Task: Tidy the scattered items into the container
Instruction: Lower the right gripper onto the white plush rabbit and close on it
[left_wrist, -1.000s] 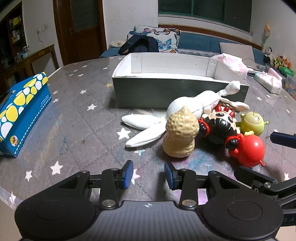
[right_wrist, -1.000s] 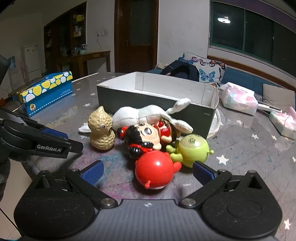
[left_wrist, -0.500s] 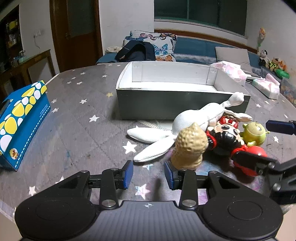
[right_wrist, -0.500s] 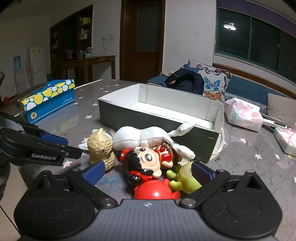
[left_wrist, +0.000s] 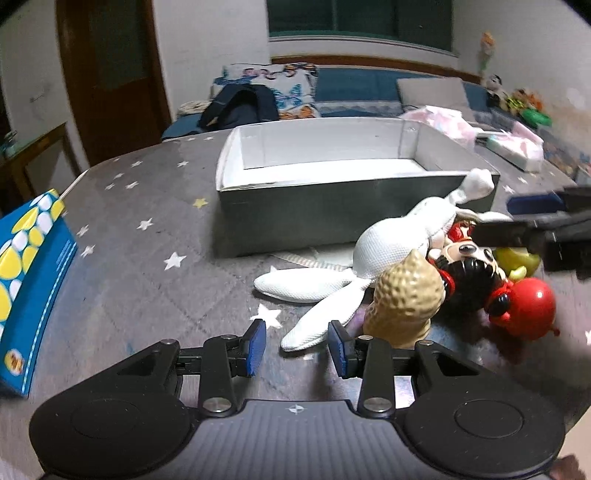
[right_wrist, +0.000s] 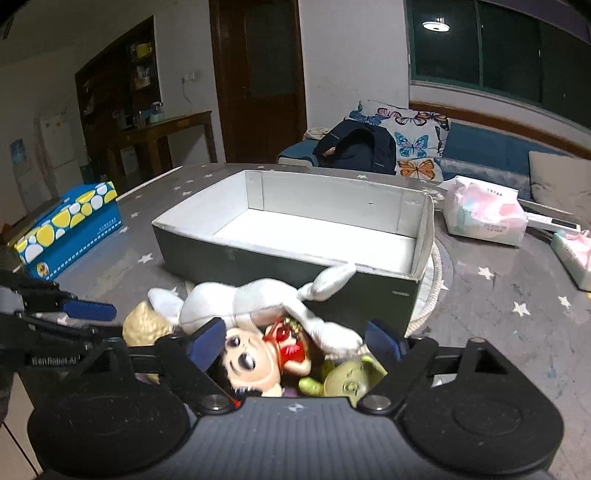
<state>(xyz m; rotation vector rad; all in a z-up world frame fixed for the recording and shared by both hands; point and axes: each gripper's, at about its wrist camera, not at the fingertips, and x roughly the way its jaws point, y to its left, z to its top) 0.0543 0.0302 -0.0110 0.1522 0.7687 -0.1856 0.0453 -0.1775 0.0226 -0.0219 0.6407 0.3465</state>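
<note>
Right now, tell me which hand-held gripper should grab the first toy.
Right. The right hand-held gripper is open with the doll between its fingers; the left hand-held gripper is open over the white plush, beside the pile.

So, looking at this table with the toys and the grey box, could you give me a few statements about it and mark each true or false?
1. The grey box already holds several toys. False: its white inside is bare.
2. The peanut toy stands on the table outside the box. True.
3. The right tongs are clamped shut on the red round toy. False: they are open, over the black-haired doll.
4. The white plush rabbit lies against the box's front wall. True.
5. The left tongs are open and hold nothing. True.
6. The blue and yellow carton sits inside the box. False: it stands apart on the table.
</note>
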